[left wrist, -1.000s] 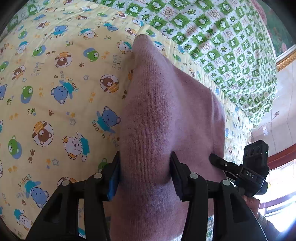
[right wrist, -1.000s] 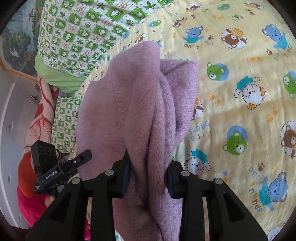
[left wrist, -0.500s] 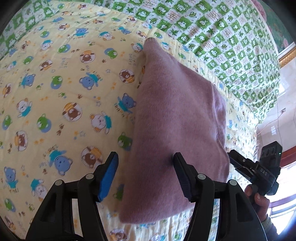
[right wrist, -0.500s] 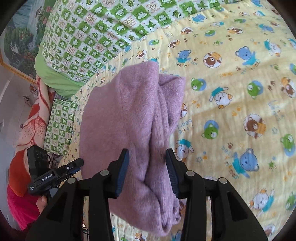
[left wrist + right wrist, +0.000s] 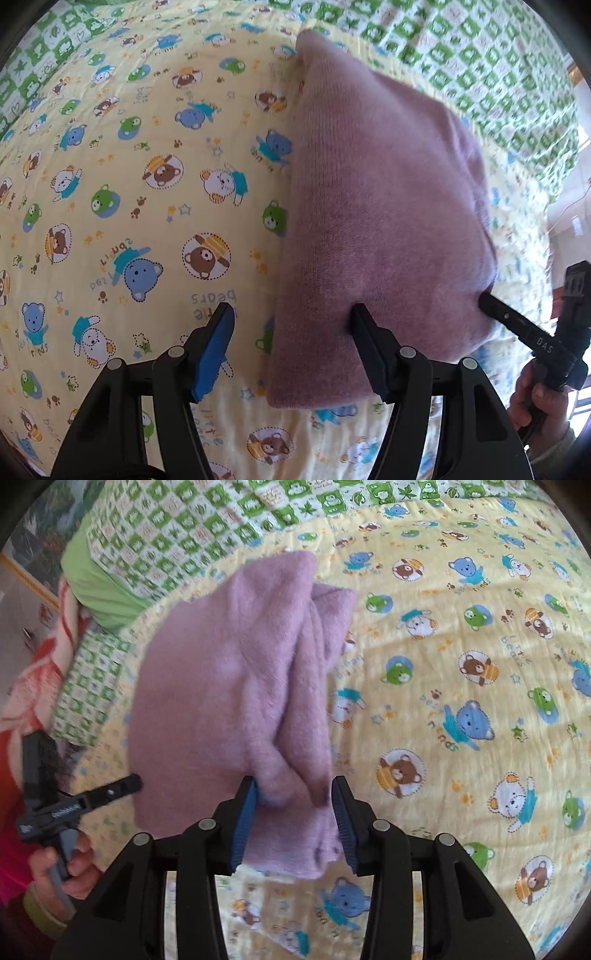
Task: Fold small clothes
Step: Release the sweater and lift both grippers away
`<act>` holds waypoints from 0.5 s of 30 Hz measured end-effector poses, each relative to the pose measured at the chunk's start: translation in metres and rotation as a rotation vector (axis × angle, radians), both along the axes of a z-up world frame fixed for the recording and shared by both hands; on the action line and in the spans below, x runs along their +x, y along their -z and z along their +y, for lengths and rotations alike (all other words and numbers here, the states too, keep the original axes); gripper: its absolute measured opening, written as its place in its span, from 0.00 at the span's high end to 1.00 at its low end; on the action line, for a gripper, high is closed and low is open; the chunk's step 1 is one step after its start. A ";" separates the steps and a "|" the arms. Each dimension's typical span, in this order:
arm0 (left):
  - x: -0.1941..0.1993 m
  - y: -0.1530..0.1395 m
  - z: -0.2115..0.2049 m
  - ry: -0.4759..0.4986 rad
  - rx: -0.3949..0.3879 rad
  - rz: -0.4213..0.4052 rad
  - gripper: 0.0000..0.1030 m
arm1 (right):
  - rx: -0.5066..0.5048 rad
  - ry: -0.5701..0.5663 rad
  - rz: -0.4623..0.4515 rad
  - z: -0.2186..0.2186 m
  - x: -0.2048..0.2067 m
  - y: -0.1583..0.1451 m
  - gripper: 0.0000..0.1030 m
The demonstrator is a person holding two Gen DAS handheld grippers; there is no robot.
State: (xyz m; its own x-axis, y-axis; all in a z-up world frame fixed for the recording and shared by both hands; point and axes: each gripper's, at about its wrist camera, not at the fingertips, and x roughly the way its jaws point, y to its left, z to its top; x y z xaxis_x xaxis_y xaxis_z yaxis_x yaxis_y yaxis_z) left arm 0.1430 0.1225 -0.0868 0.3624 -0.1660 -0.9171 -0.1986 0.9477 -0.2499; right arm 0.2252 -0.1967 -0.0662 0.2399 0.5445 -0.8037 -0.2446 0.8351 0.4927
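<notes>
A folded mauve knit garment (image 5: 380, 206) lies flat on the yellow bear-print quilt (image 5: 110, 184). My left gripper (image 5: 291, 347) is open at the garment's near left edge, its right finger (image 5: 365, 343) over the cloth and its blue-padded left finger (image 5: 214, 350) over the quilt. In the right wrist view the garment (image 5: 229, 686) shows thick folds on its right side. My right gripper (image 5: 295, 812) is open, its fingers on either side of the near folded edge, not pinching it. Each gripper also shows at the edge of the other's view.
A green-and-white checked blanket (image 5: 480, 66) lies along the far side of the quilt. In the right wrist view a green pillow (image 5: 99, 587) and red-patterned bedding (image 5: 33, 664) sit at the left. The bed edge and floor (image 5: 569, 229) are at right.
Both grippers have opened and let go of the garment. It has dropped from being held up to lying flat on the quilt, and both grippers have drawn back a little.
</notes>
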 end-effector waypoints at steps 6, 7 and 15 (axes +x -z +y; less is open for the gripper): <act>-0.001 0.006 -0.003 0.011 0.026 0.007 0.35 | -0.138 0.000 -0.028 0.005 0.002 0.014 0.58; -0.003 0.004 -0.004 0.010 0.023 0.003 0.35 | -0.146 0.000 -0.033 0.005 0.001 0.014 0.58; -0.037 -0.009 -0.006 0.021 0.033 -0.030 0.33 | -0.106 0.029 -0.041 -0.007 -0.014 -0.003 0.56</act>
